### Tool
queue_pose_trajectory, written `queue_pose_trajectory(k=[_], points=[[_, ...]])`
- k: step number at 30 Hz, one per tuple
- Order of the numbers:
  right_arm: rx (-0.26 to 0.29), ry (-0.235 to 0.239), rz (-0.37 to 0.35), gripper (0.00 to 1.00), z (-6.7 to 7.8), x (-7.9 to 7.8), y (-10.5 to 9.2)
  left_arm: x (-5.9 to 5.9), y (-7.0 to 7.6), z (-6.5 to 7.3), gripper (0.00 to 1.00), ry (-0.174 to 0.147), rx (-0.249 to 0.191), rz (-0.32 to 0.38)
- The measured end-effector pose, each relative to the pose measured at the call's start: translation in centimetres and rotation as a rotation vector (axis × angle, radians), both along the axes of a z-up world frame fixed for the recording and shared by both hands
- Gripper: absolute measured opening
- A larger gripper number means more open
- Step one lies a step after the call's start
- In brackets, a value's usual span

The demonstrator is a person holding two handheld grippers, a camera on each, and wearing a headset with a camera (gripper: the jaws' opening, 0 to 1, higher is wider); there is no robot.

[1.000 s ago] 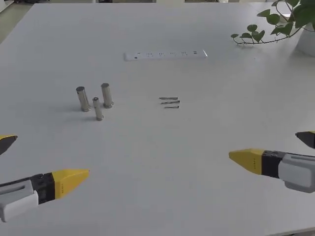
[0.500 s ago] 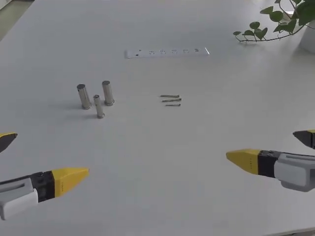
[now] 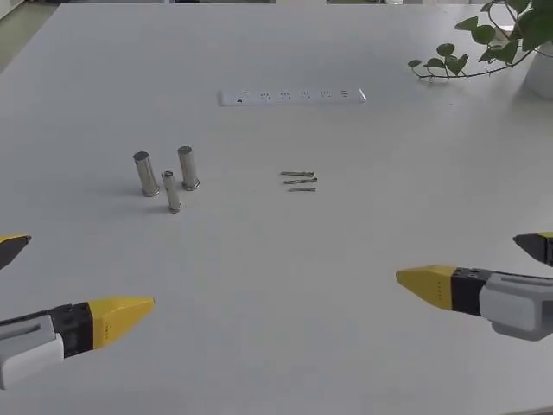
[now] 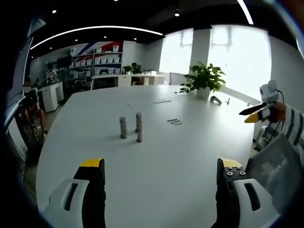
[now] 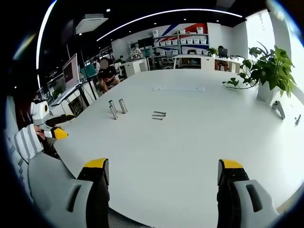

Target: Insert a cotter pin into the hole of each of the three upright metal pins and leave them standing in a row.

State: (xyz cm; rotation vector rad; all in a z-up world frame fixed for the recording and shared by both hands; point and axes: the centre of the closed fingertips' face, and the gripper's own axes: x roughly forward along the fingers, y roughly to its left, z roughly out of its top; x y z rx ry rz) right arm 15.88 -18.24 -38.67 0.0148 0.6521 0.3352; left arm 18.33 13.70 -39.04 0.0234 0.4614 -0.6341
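Note:
Three upright metal pins (image 3: 172, 180) stand in a tight cluster on the white table, left of centre. In the left gripper view the metal pins (image 4: 136, 127) are straight ahead. Three cotter pins (image 3: 299, 181) lie flat side by side to their right, and the cotter pins (image 5: 158, 115) are also ahead in the right gripper view. My left gripper (image 3: 76, 275) hovers open near the front left edge, well short of the pins. My right gripper (image 3: 471, 259) hovers open at the front right. Both are empty, as the left gripper (image 4: 159, 168) and right gripper (image 5: 161, 168) show in their own views.
A white power strip (image 3: 292, 95) lies at the back centre of the table (image 3: 276, 259). A potted trailing plant (image 3: 492, 39) stands at the back right corner. A person (image 5: 108, 71) sits beyond the table's far side.
The head view has shifted a little. Both grippers stay open in about the same places, and the pins and cotter pins have not moved.

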Motion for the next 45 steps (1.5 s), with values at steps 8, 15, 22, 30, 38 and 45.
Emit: queue_pose_trajectory(k=[8, 15, 22, 30, 38, 45], points=[[0.012, -0.003, -0.007, 0.94, -0.1, -0.2, 0.0, -0.2, 0.0, -0.4, 0.96, 0.014, 0.001, -0.005], [0.014, 0.0, -0.009, 0.94, -0.2, -0.1, 0.3, 0.2, -0.7, -0.7, 0.95, 0.021, 0.01, -0.038], [0.016, 0.001, -0.011, 0.94, -0.2, 0.2, 0.5, 1.8, -1.5, -0.3, 0.92, 0.009, 0.012, -0.073], [0.014, 0.01, -0.027, 0.94, -0.4, 0.4, 0.2, 4.4, -2.1, -0.3, 0.88, 0.008, 0.014, -0.099], [0.011, 0.017, -0.035, 0.94, -0.5, 0.7, 0.2, 6.9, -2.2, -0.3, 0.78, 0.002, 0.012, -0.106], [0.006, 0.021, -0.043, 0.94, -0.4, 1.0, -0.1, 8.8, -2.4, -0.6, 0.73, 0.005, -0.002, -0.107]])
